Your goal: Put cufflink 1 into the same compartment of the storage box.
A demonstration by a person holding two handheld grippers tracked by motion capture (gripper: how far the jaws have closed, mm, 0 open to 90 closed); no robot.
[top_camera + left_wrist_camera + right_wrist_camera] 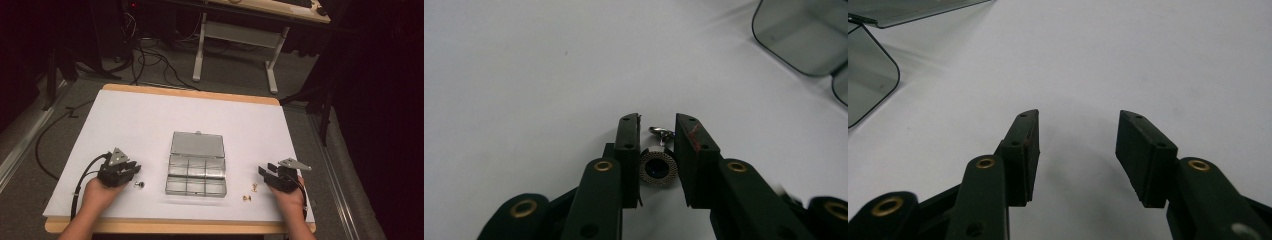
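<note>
A small round cufflink (pixel 658 168), with a dark centre, a beaded silver rim and a metal post, sits between the jaws of my left gripper (pixel 657 120). The jaws stand narrow and the disc fills the gap, touching both pads. From above, the cufflink (pixel 140 184) lies on the white table just off the left gripper (pixel 134 172). Right of it, a clear compartment box (pixel 196 172) lies open, its lid (pixel 196 145) flat behind it. My right gripper (pixel 1079 117) is open over bare table with nothing between its fingers, right of the box (pixel 868 75).
Two small gold pieces (pixel 254 188) (pixel 246 198) lie between the box and my right gripper (pixel 264 170). The white tabletop (pixel 150 120) has a wooden front edge. A corner of the box (pixel 804 35) shows at the upper right of the left gripper view.
</note>
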